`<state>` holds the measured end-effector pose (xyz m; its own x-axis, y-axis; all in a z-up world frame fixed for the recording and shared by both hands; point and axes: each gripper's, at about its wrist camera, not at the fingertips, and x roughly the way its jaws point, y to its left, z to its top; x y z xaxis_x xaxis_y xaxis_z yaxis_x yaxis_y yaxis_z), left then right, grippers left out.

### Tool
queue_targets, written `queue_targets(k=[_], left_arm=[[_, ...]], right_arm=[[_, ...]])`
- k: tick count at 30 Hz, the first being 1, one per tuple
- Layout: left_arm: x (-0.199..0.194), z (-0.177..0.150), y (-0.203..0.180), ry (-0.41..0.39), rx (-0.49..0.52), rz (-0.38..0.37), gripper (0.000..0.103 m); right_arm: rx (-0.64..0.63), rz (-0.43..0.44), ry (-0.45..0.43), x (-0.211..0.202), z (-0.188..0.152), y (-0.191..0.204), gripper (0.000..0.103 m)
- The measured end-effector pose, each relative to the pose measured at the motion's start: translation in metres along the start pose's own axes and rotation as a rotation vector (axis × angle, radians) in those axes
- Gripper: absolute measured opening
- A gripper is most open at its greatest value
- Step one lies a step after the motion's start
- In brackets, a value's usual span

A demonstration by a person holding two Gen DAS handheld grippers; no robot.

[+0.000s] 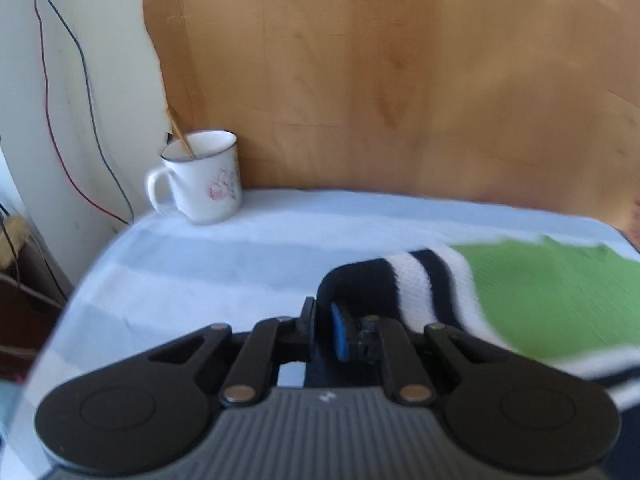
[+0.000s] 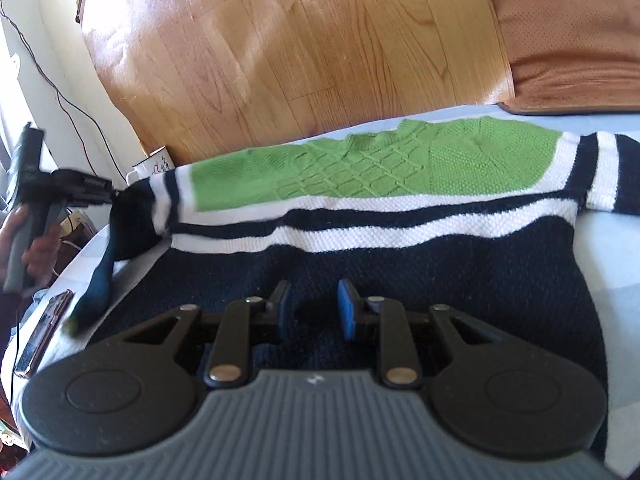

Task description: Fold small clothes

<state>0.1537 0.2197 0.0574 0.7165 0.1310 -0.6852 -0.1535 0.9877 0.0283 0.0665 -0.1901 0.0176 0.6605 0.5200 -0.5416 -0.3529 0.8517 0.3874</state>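
A knitted sweater with a green chest, white stripes and a navy body lies flat on a pale blue sheet. My left gripper is shut on its navy sleeve. In the right wrist view the left gripper holds that sleeve raised at the sweater's left end, the cuff hanging down. The right gripper hovers low over the navy lower body, jaws apart, the pads not pressing on the fabric. The other sleeve lies out to the right.
A white mug with sticks in it stands at the sheet's far left corner, by a wooden panel. A phone lies at the left edge. A person's hand holds the left gripper's handle. A brown mesh cushion sits far right.
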Motion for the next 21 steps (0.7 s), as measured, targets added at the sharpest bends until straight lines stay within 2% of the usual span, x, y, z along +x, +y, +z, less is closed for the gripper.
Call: queue_targets(k=[1,3,6,9,11,13,15,19,21], left_arm=[[0.011,0.007,-0.003,0.024,0.030,0.010,0.009],[0.034,0.011,-0.026,0.069,0.147,0.085,0.010],[0.060,-0.007,-0.065,0.129,0.339,0.197,0.014],[0.064,-0.019,-0.077,0.101,0.420,0.265,0.014],[0.060,-0.018,-0.070,0.106,0.403,0.253,0.017],[0.053,-0.015,-0.061,0.108,0.378,0.246,0.028],[0.040,-0.010,-0.047,0.096,0.344,0.240,0.035],[-0.005,-0.009,-0.024,0.041,0.283,0.203,0.046],[-0.030,-0.012,-0.011,0.013,0.254,0.192,0.046]], right_arm=[[0.000,-0.002,-0.001,0.001,0.000,0.000,0.029],[0.004,0.000,-0.002,0.000,0.000,-0.001,0.029],[0.012,0.006,-0.001,0.001,0.001,-0.001,0.029],[0.016,0.012,0.000,0.000,0.001,-0.002,0.029],[0.021,0.018,0.002,0.000,0.002,-0.003,0.029],[0.028,0.020,0.001,0.000,0.002,-0.002,0.030],[0.034,0.023,0.000,0.000,0.002,-0.003,0.030],[0.039,0.026,-0.001,0.000,0.002,-0.003,0.030],[0.037,0.023,0.000,0.000,0.003,-0.002,0.030]])
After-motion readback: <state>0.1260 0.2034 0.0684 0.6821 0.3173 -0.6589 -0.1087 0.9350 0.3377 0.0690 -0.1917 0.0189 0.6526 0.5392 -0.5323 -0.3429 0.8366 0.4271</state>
